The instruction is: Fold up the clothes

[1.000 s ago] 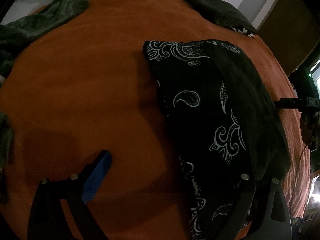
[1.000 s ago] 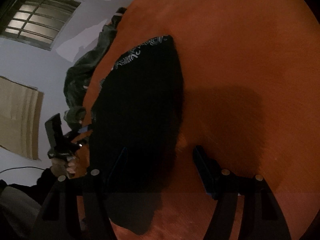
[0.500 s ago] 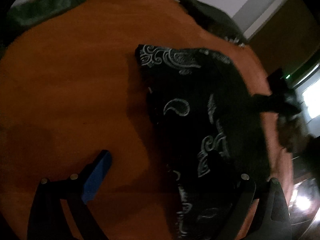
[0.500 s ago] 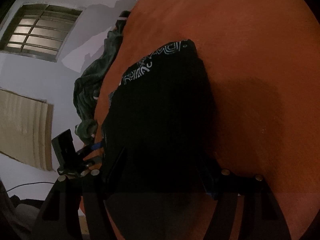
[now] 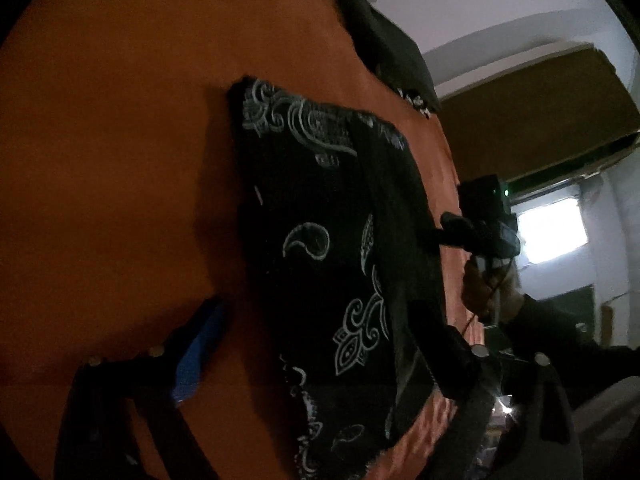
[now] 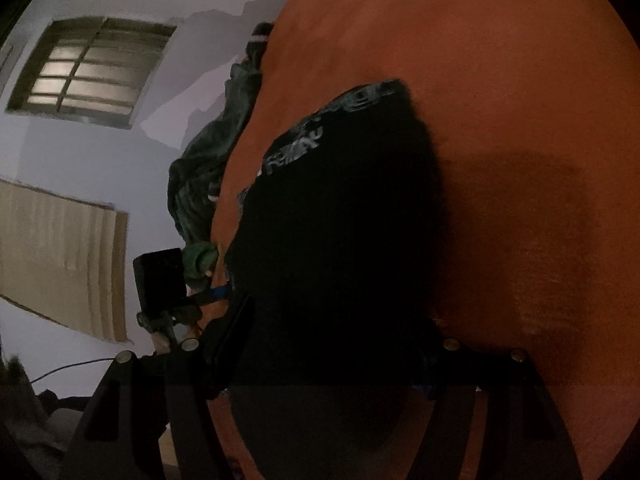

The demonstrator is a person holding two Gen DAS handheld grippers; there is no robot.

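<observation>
garment: black paisley-print cloth with white swirls [image 5: 320, 248], lying flat mid-way across the orange bedspread [image 5: 120, 160]. I'm using it as my landmark.
progress: looks like one fold is in, since a plain dark flap [image 5: 400, 216] lies over its right side. I'd say at least one more fold to go, then the other clothes.
left gripper [image 5: 320, 356]: at the cloth's near edge, jaws spread wide and just been closing a bit. Near end of the cloth sits between them, not pinched yet as far as I can see.
right gripper [image 6: 340, 344]: over the cloth's right edge, jaws apart with dark fabric between. Too dark to tell if it's pinching.
clutter: crumpled green garment [image 6: 208, 184] off the cloth's left, dark folded piece [image 5: 384, 52] beyond its far end. Neither blocks me.
</observation>
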